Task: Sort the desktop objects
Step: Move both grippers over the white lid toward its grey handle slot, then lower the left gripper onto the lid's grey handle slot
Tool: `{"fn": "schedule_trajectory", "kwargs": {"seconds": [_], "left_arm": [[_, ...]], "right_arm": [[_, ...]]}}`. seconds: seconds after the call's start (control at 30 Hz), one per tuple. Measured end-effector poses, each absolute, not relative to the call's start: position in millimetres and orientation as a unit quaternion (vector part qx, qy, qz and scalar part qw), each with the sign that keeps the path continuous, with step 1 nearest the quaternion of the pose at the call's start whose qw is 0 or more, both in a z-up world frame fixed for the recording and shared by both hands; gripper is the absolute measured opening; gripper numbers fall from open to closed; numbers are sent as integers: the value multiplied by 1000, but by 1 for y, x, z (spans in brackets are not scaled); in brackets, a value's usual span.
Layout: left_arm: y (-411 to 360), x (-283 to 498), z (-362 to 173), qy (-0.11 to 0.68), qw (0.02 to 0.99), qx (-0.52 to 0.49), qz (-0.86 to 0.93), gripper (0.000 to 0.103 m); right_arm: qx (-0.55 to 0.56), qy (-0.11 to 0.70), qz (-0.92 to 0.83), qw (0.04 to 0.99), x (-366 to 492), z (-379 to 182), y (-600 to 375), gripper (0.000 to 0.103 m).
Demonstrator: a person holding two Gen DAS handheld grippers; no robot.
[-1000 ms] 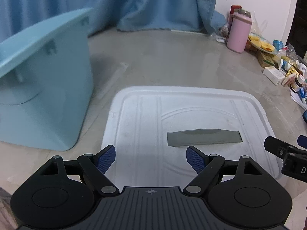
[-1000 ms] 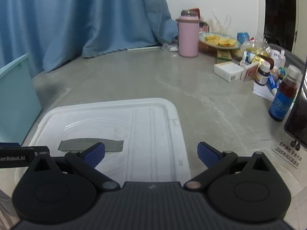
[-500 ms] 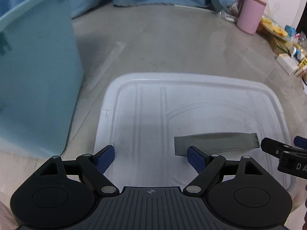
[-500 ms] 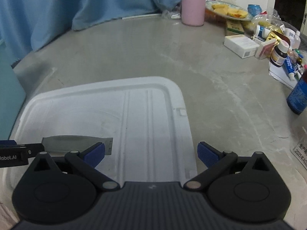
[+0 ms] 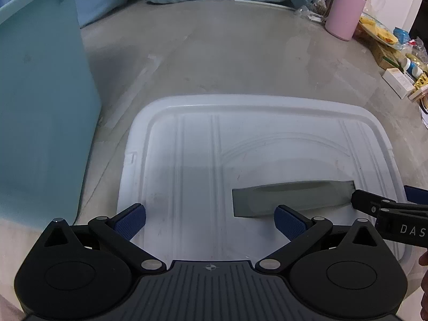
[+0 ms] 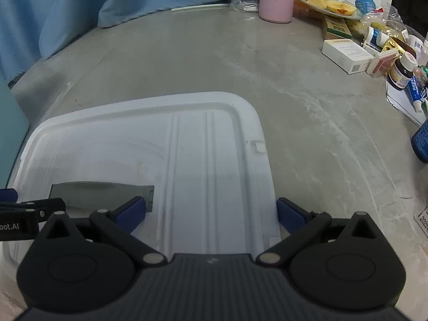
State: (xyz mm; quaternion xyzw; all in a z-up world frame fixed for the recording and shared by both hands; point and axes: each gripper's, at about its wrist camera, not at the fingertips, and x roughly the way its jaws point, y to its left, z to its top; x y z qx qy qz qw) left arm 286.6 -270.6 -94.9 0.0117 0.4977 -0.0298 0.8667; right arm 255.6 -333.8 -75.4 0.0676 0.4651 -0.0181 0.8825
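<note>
One white lid (image 5: 187, 144) lies on the table beside one blue bin (image 5: 40, 101), its one grey handle (image 5: 291, 196) perhaps recessed, while the left gripper (image 5: 210, 220), freshly widened, and right gripper (image 6: 210, 214) hover spread, empty, over it.

Curtain (image 6: 80, 2), blue, across upper left of right view, hem pooling on grey tabletop (image 6: 214, 61). Pink tumbler (image 5: 345, 13) upright, upper right of left view. Plate of yellow fruit (image 6: 329, 4) just right of tumbler. White carton (image 6: 346, 54) lying flat, right edge. Brown bottle (image 6: 402, 71) with white cap beside it. Blue tube (image 6: 414, 91) on papers.
</note>
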Motion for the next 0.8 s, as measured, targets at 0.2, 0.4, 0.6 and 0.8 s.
{"fn": "schedule_trajectory", "kwargs": {"seconds": [0.2, 0.4, 0.6, 0.8], "left_arm": [[-277, 263, -96, 504, 861, 51, -41, 103], [-286, 235, -97, 506, 859, 64, -54, 103], [-281, 215, -94, 509, 857, 59, -59, 103], [-276, 196, -94, 510, 857, 55, -55, 103]], "right_arm": [[66, 476, -8, 877, 232, -73, -329, 103], [69, 478, -2, 876, 201, -71, -318, 103], [68, 484, 4, 872, 183, -71, -316, 103], [68, 485, 5, 872, 167, -71, -313, 103]]}}
